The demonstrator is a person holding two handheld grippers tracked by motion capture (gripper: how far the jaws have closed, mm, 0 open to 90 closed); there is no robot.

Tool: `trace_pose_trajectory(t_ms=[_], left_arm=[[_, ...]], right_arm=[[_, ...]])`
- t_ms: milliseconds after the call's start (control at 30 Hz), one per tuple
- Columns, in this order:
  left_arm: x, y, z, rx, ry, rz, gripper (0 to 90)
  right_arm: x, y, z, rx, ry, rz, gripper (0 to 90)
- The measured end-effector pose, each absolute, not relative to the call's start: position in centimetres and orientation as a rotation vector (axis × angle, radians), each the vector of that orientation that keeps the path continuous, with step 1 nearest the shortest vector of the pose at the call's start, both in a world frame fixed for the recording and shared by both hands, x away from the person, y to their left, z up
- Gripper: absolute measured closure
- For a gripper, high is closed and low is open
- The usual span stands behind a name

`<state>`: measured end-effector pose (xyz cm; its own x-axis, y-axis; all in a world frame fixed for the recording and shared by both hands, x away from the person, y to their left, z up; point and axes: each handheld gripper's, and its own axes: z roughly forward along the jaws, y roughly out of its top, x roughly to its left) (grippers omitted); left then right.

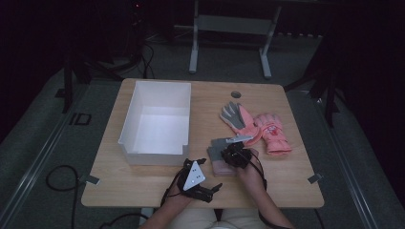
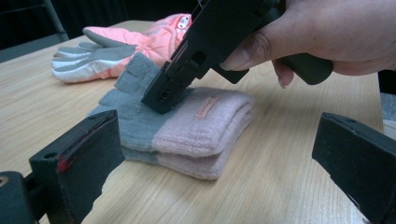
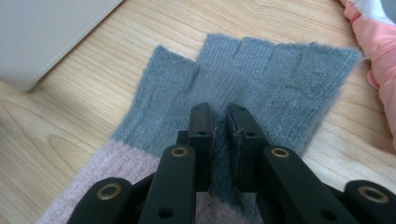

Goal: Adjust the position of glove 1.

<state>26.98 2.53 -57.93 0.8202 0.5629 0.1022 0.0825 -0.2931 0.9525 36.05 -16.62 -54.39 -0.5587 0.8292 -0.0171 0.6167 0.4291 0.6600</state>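
A knit fingerless glove pair, grey at the fingers and pink at the cuff, lies folded on the wooden table near the front. My right gripper points down onto its grey part. Its jaws stand close together with a ridge of grey knit pinched between them. My left gripper rests low near the front edge, left of the glove, open wide with nothing between its pads. A pink padded glove pair lies just behind.
A white open box stands on the left half of the table, its inside bare. A round grommet hole sits near the far edge. Bare wood lies right of the gloves and along the front.
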Motion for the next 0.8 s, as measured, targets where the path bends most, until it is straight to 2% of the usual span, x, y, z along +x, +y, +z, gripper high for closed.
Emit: trace_pose_trajectory(t_ms=[167,300,400,533,600,700,767,800], left_arm=[[27.1,2.5,-57.9,1.854,0.494,0.494,1.2],[27.1,2.1,-56.9,1.835,0.438,0.471,1.3],[27.4,1.5,-55.9,1.841,0.376,0.504,4.1],[28.3,0.1,-55.4,1.934,0.341,0.495,4.7],[28.9,-0.6,-55.3,1.998,0.339,0.418,6.4],[29.8,-1.7,-55.3,2.125,0.314,0.406,6.7],[30.2,-2.3,-55.4,2.158,0.348,0.461,12.8],[30.5,-2.3,-55.5,2.166,0.336,0.428,13.9]], right_arm=[[36.1,-16.8,-54.3,1.245,2.346,0.891,72.6],[36.0,-17.9,-52.8,1.209,2.315,0.954,63.5],[36.4,-19.1,-51.5,1.189,2.318,1.003,60.3],[37.2,-20.2,-50.3,1.183,2.317,1.051,60.0],[37.7,-20.5,-49.9,1.192,2.323,1.067,60.1],[38.6,-20.6,-49.7,1.217,2.312,1.065,65.2],[39.2,-20.6,-49.9,1.213,2.292,1.051,65.2],[39.6,-20.6,-50.1,1.223,2.301,1.046,65.1]])
